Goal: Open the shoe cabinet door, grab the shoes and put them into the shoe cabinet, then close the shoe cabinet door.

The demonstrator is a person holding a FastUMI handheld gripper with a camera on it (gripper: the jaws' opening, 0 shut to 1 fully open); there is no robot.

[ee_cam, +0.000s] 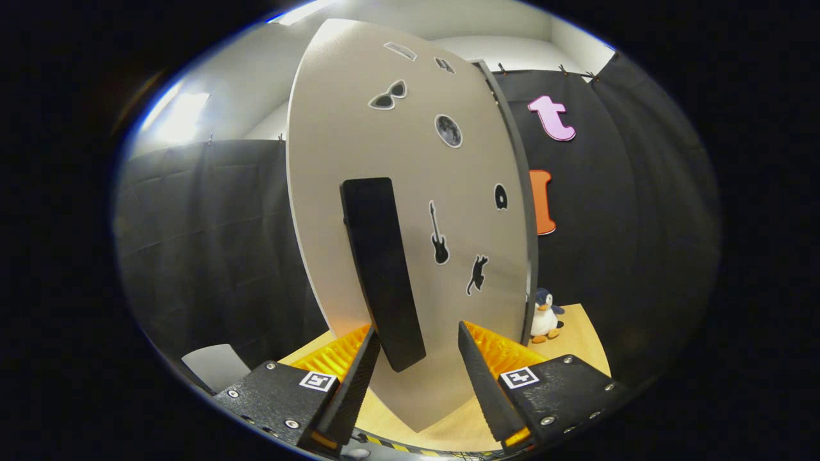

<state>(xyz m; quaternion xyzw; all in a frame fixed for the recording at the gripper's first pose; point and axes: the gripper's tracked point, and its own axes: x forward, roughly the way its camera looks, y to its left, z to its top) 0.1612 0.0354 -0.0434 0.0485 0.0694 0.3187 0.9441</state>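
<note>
Here, tongs (416, 358) w/ fingers apart straddle the door handle (382, 272), lined up to pull the cabinet door (397, 160) open.

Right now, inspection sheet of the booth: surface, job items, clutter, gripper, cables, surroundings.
Surface: light wooden top under the cabinet, partly seen.
Job's things: grey cabinet door with small stickers; its black handle stands upright, lower end between the fingers.
Clutter: toy penguin beside the door's right edge.
Grippers: hand-held gripper open, fingers either side of the handle, one close to it, contact unclear.
Cables: nothing seen.
Surroundings: black cloth wall, white wall above.
</note>
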